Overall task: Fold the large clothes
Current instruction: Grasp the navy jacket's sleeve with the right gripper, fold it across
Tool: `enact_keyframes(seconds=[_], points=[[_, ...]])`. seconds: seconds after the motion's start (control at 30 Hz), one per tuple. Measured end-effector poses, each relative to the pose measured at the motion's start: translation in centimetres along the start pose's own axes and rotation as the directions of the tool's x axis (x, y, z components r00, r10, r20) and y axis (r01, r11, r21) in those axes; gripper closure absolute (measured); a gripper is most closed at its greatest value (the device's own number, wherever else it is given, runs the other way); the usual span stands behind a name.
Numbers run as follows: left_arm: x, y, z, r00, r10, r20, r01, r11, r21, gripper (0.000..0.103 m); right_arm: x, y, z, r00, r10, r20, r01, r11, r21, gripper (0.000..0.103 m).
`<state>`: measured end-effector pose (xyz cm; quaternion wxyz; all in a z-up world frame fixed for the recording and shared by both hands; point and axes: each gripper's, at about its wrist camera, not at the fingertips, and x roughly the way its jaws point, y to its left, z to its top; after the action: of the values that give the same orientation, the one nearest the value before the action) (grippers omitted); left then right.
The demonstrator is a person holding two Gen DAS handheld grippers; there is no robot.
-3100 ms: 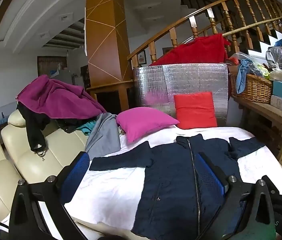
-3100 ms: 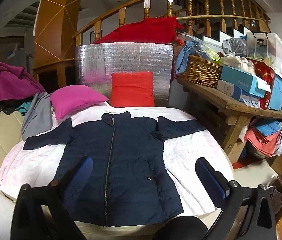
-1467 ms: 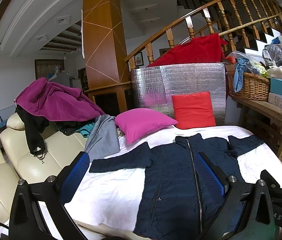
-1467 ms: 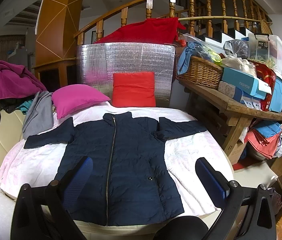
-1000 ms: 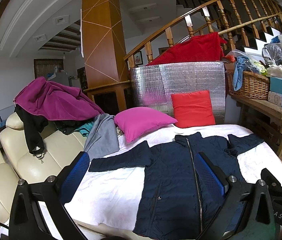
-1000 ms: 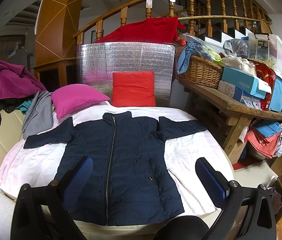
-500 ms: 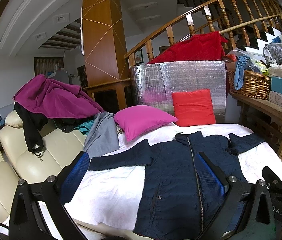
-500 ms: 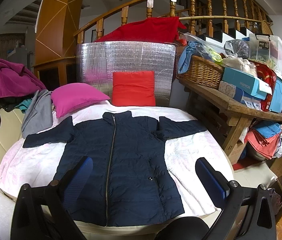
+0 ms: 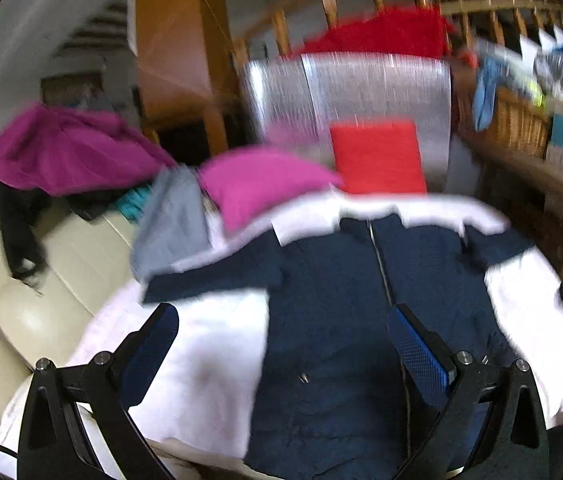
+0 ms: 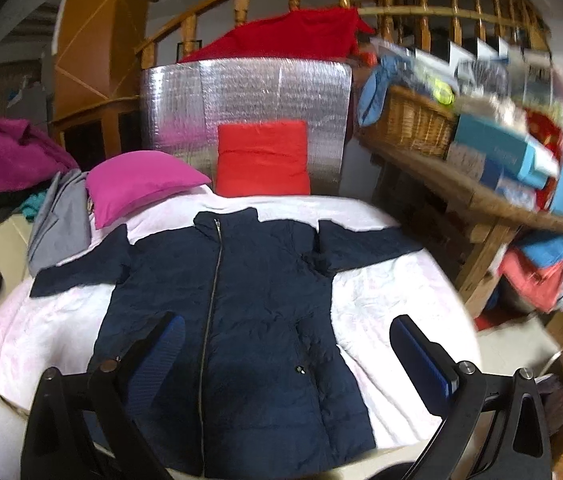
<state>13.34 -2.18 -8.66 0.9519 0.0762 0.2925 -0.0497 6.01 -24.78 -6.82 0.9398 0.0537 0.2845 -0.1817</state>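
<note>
Both tongs, left tongs point(image 9: 281, 338) and right tongs point(image 10: 285, 340), gape empty above the blurred jacket point(image 10: 249, 300), hem cut off.

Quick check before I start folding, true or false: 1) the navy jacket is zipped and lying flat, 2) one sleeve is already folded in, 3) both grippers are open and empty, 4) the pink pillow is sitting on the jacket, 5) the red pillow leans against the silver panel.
1. The navy jacket is zipped and lies flat on the white cover. True.
2. One sleeve is already folded in. False: both sleeves lie spread out to the sides.
3. The left gripper and right gripper are open and empty. True.
4. The pink pillow sits on the jacket. False: it lies beyond the jacket's sleeve, near the grey garment.
5. The red pillow leans against the silver panel. True.
</note>
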Motion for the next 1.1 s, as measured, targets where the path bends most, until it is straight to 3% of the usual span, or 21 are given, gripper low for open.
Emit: enact_keyframes(seconds=[0.07,0.13,0.2,0.3,0.4,0.5,0.6,0.67,0.73,0.87,0.93,1.03,1.1], points=[[5.1,-0.9,-0.6,0.99,-0.041,-0.134,0.043,0.999,0.01,0.0,3.3,-2.0,0.5,0.999,0.036,-0.03,-0.034,0.998,0.052,0.0],[10.5,-1.8,-1.2,0.962,-0.088,-0.257,0.087,0.996,-0.015,0.0,8.0,-5.1,0.9,0.992,0.106,-0.064,-0.098,0.987,0.126,0.0],[15.2,-2.3,-1.5,0.947,-0.082,-0.31,0.068,0.996,-0.055,0.0,12.5,-8.3,1.3,0.987,0.146,-0.074,-0.13,0.974,0.184,0.0],[20.1,-3.1,-0.7,0.949,-0.059,-0.31,0.032,0.995,-0.092,0.0,19.8,-14.3,1.9,0.978,0.184,-0.097,-0.148,0.943,0.298,0.0],[24.2,-4.3,0.2,0.951,-0.024,-0.309,-0.006,0.995,-0.095,0.0,26.2,-20.6,2.5,0.965,0.248,-0.09,-0.178,0.863,0.472,0.0],[28.3,-5.7,0.6,0.936,-0.005,-0.352,-0.024,0.997,-0.079,0.0,32.7,-26.4,2.8,0.956,0.278,-0.095,-0.156,0.754,0.638,0.001],[30.6,-6.3,-0.3,0.93,0.024,-0.368,-0.041,0.998,-0.039,0.0,38.5,-30.9,2.6,0.954,0.292,-0.065,-0.147,0.647,0.748,0.016],[32.1,-6.6,-0.7,0.915,0.036,-0.402,-0.046,0.999,-0.015,0.0,41.8,-32.9,2.2,0.953,0.293,-0.073,-0.119,0.587,0.8,0.031],[32.9,-7.0,-0.8,0.912,0.045,-0.407,-0.05,0.999,-0.001,0.0,45.1,-34.7,2.0,0.95,0.304,-0.068,-0.108,0.527,0.843,0.037],[33.4,-7.7,-0.8,0.92,0.059,-0.388,-0.046,0.998,0.042,0.0,50.4,-36.2,1.7,0.958,0.271,-0.097,-0.044,0.472,0.881,0.04],[33.8,-8.1,-1.0,0.919,0.06,-0.389,-0.038,0.997,0.065,0.0,51.6,-36.5,2.2,0.968,0.237,-0.086,-0.038,0.473,0.88,0.045],[34.9,-8.3,-1.5,0.909,0.048,-0.415,-0.025,0.998,0.059,0.0,53.0,-36.7,2.8,0.974,0.203,-0.098,-0.006,0.46,0.888,0.078],[35.1,-7.7,-1.7,0.906,0.019,-0.423,-0.016,1.0,0.012,0.0,53.8,-37.0,3.1,0.974,0.201,-0.104,0.0,0.457,0.89,0.088]])
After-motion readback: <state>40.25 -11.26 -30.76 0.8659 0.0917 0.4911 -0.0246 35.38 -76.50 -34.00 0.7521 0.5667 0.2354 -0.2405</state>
